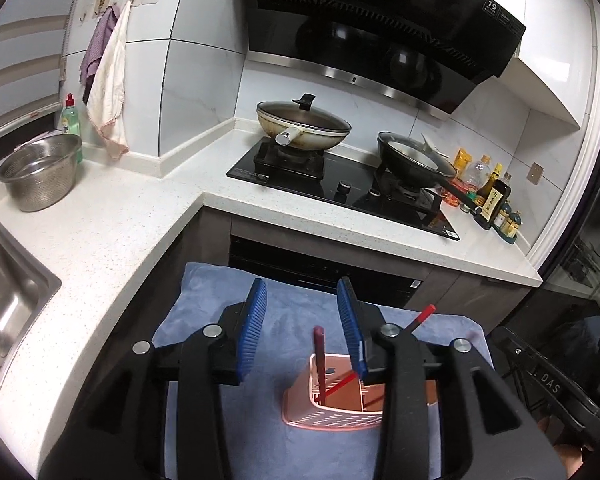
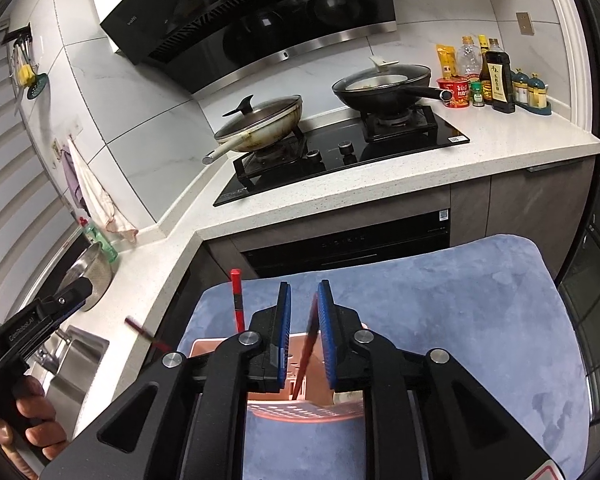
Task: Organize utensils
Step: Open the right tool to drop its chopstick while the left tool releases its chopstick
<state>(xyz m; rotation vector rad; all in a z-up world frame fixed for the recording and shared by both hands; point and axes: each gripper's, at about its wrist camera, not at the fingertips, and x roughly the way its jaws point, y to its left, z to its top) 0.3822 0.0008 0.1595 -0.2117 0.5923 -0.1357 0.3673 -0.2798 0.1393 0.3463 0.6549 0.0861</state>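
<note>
brightness: both views evenly lit, cool white indoor light; no dim corners on the worktop.
source: overhead, out of frame; not visible itself.
glare: soft reflections on the glossy range hood and the black hob glass; a bright sheen on the steel sink.
shadows: faint and short under the pans; dark beneath the counter overhang.
distortion: strong fisheye; counter edges and wall tiles bow, black vignette at all corners.
focus: mid-distance sharp; gripper bodies at the bottom edge soft; one red chopstick in the right wrist view smeared by motion blur.
noise: slight grain in dark areas.
</note>
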